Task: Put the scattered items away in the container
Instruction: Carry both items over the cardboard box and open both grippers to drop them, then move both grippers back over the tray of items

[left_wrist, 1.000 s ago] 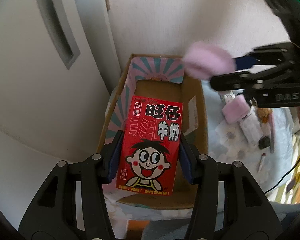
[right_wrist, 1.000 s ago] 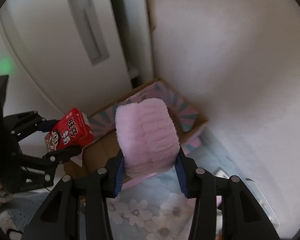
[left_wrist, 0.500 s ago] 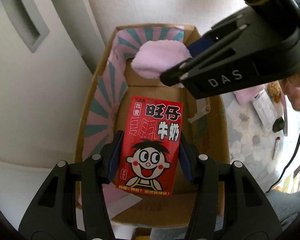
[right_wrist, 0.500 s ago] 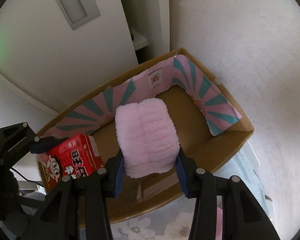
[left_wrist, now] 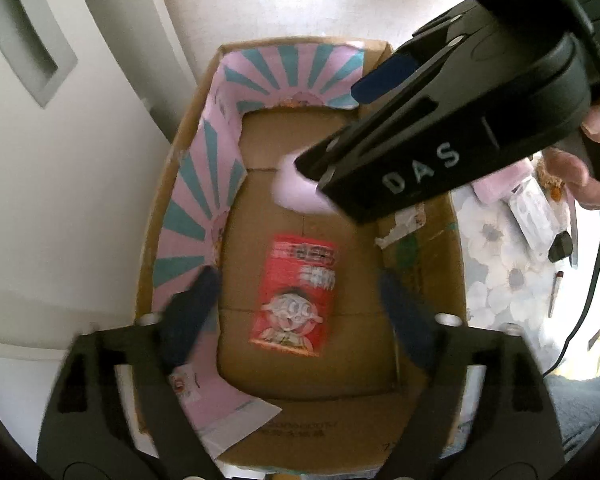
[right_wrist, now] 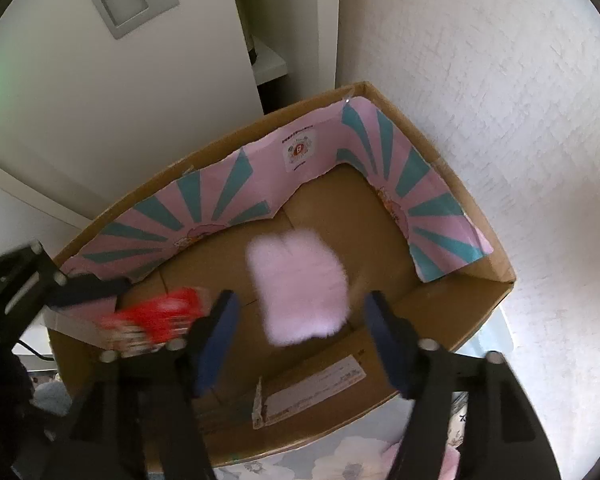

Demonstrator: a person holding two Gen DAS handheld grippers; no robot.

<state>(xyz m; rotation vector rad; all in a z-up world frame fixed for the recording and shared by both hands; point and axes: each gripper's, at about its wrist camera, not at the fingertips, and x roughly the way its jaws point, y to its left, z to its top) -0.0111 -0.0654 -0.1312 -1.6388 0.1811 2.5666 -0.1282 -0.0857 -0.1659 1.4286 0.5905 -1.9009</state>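
Observation:
A cardboard box with a pink and teal striped liner stands against the wall below both grippers. My left gripper hangs over it, jaws opening wide; the red milk carton is loose between and below them, blurred, over the box floor. The carton shows as a red blur in the right wrist view. My right gripper is also opening, and the fluffy pink cloth is free of its pads, inside the box. In the left wrist view the pink cloth peeks from under the right gripper's body.
A white cabinet door and a textured wall close in the box's far sides. Right of the box, a floral cloth carries several small items, a pink packet among them. A person's fingers hold the right gripper.
Both grippers have opened over the box. The red carton has left the left pads and dropped toward the box floor; the pink cloth has left the right pads and dropped too.

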